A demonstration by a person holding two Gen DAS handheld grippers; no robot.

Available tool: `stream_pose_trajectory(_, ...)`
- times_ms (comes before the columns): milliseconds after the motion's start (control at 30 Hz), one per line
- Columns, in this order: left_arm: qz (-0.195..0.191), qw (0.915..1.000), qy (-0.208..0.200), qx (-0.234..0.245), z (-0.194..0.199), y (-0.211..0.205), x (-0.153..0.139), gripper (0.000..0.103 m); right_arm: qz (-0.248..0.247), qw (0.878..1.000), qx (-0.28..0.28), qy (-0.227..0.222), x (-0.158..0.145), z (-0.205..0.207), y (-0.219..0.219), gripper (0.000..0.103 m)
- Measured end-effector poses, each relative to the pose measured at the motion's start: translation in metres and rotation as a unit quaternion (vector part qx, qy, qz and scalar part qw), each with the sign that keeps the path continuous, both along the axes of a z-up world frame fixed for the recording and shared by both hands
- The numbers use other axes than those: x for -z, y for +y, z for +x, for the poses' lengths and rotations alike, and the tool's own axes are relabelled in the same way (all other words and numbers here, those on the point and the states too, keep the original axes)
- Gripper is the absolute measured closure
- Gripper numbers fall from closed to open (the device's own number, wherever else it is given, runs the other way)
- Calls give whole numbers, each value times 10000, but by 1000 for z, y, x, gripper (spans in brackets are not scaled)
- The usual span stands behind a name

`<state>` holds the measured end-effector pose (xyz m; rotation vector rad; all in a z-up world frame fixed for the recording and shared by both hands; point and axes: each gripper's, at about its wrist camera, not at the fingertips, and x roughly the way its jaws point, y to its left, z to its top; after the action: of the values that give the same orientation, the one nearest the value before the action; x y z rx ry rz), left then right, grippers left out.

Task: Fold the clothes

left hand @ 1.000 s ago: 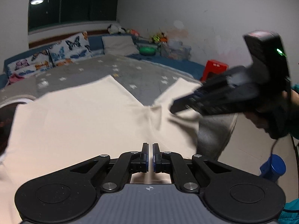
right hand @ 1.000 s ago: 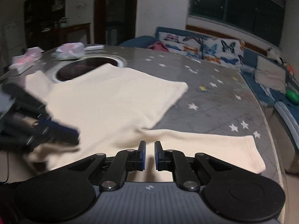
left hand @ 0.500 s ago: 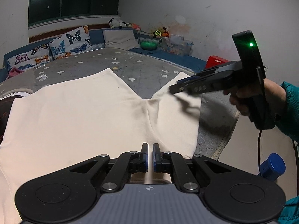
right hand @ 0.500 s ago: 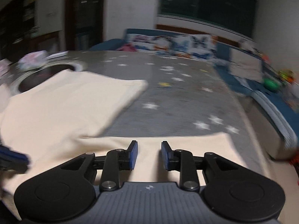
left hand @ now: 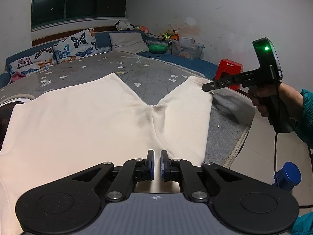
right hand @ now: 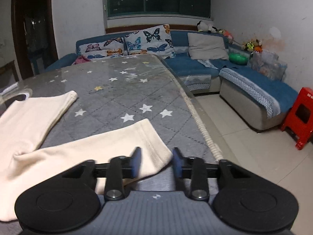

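Two grippers work a pair of cream shorts (left hand: 82, 121) spread flat on the starry grey table (right hand: 125, 90). Nearest, the left gripper (left hand: 156, 163) pinches the waistband. Farther out, the right gripper (right hand: 156, 161) gapes around a leg hem (right hand: 154, 146), gripping nothing. No fold shows yet; all folding remains.

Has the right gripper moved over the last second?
Yes. In the left wrist view the right gripper has moved away along the cream garment, from near its crotch to the right leg's hem corner.
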<state>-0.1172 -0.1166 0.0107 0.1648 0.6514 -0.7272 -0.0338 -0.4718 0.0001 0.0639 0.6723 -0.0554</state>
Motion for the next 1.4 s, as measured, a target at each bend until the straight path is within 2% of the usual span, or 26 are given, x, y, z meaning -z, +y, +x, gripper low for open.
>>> stream_pose_trajectory(133, -26, 10000, 20, -27, 1, -5, 1, 96, -307, 9993, 134, -177, -10, -6, 1, 96)
stream_pose_trajectory(233, -80, 10000, 33, -33, 3, -10, 2, 95, -266, 9985, 401, -266, -19, -10, -11, 96)
stream_pose_trajectory(333, -141, 9998, 80, -107, 5, -11, 0, 94, -213, 9985, 484, -117, -10, -10, -17, 96)
stream_pose_trajectory(467, -180, 9996, 75, -194, 4, -6, -3, 78, -34, 9988, 491, -38, -3, -12, -21, 95)
stream_pose_trajectory(633, -209, 9994, 12, -273, 1, 2, -6, 76, 76, 9988, 393, -298, -21, -20, -17, 96)
stream_pose_trajectory(800, -238, 9991, -50, -352, -3, 10, -10, 76, 117, 9971, -183, -735, -64, -31, 6, 96)
stream_pose_trajectory(1033, -313, 9973, -136, -657, -11, 36, -12, 71, 271, 9822, -1469, -1140, -124, -37, 67, 96)
stream_pose_trajectory(1267, -442, 9934, -185, -1042, -17, 68, -15, 70, 197, 9590, -2574, -1167, -148, -31, 146, 96)
stream_pose_trajectory(1400, -510, 9905, -208, -1258, -21, 84, -15, 66, 189, 9457, -3068, -1061, -145, -28, 188, 96)
